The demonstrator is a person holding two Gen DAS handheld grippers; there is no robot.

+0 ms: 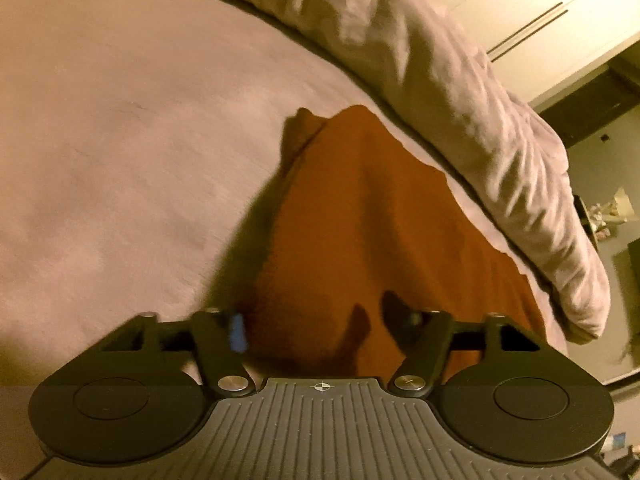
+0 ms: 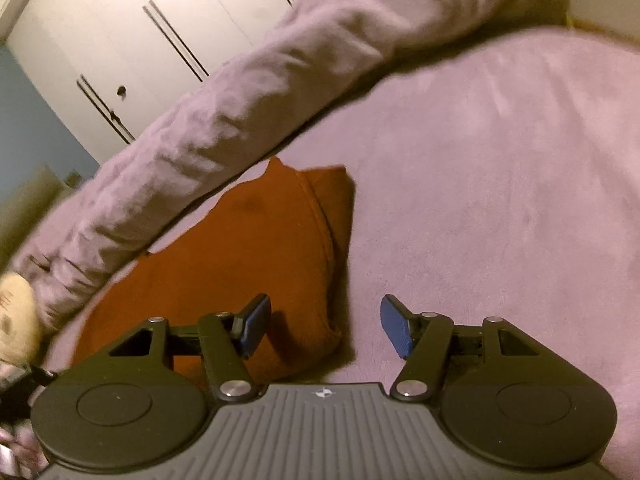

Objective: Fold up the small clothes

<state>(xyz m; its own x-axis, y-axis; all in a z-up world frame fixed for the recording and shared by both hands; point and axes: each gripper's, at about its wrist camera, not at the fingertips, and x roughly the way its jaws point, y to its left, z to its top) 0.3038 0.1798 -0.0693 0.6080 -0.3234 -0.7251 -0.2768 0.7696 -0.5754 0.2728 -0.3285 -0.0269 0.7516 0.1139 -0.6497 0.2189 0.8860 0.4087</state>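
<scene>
Pink bed (image 2: 500,200) holds folded orange garment (image 2: 248,256) beside duvet (image 2: 224,120).

Rust garment (image 1: 360,220) (rumpled) on bedsheet (image 1: 120,140)

You are in a home bedroom: a bed sheet (image 2: 500,200) spreads before you, a rumpled duvet (image 1: 460,92) lies on it, and white wardrobe doors (image 2: 132,28) stand behind.
</scene>
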